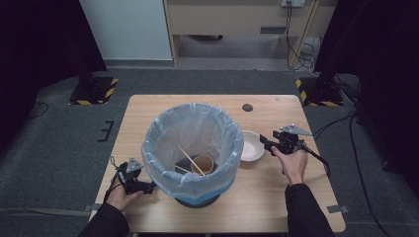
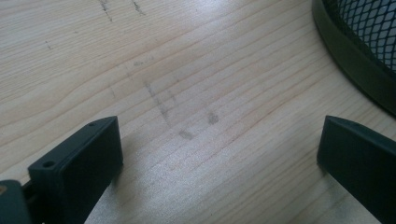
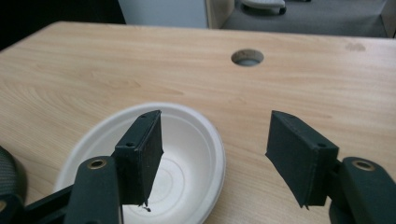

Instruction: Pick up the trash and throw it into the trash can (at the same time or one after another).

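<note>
Over white bowl (image 3: 187, 163) rim: right hand-held gripper (image 3: 212, 156) jaws wide apart, holding nothing.

white bowl (image 3: 187, 168), pale wood table (image 3: 93, 79)

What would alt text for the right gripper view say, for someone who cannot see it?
Two black jaws of the right tool stand open just above a white paper bowl on a pale wooden table; one jaw overlaps the bowl. A round hole sits farther back.
</note>
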The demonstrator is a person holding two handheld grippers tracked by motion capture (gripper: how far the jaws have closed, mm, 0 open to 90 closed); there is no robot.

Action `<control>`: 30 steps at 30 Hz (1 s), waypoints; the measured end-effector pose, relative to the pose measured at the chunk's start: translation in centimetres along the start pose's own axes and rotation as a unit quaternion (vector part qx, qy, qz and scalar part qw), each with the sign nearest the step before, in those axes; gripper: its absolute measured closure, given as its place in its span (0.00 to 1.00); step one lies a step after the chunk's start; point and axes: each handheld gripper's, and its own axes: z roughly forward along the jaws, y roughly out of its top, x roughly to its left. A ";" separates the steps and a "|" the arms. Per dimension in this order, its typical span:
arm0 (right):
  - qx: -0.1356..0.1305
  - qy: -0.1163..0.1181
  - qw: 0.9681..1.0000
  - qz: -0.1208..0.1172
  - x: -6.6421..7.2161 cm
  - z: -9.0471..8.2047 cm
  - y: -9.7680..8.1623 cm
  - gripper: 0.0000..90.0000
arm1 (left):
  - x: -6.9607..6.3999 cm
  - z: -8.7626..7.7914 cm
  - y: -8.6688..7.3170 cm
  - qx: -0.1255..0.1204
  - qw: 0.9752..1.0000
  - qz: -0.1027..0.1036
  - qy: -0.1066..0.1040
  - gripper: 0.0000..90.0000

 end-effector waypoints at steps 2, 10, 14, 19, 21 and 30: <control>0.021 -0.005 1.000 0.000 -0.1 0.7 -0.7 0.46 | 0.0 0.0 0.0 0.000 1.000 0.000 0.000 0.00; 0.066 -0.012 0.998 0.004 0.0 2.2 -2.1 0.54 | 0.0 0.0 0.0 0.000 1.000 0.000 0.000 0.00; 0.081 -0.013 0.997 0.007 0.3 2.4 -2.3 0.60 | 0.0 0.0 0.0 0.000 1.000 0.000 0.000 0.00; 0.093 -0.011 0.995 0.013 0.4 2.6 -2.7 0.65 | 0.0 0.0 0.0 0.000 1.000 0.000 0.000 0.00; 0.097 -0.008 0.995 0.013 0.5 2.7 -2.7 0.69 | 0.0 0.0 0.0 0.000 1.000 0.000 0.000 0.00; 0.096 0.000 0.995 0.036 0.8 2.2 -2.6 0.87 | 0.0 0.0 0.0 0.000 1.000 0.000 0.000 0.00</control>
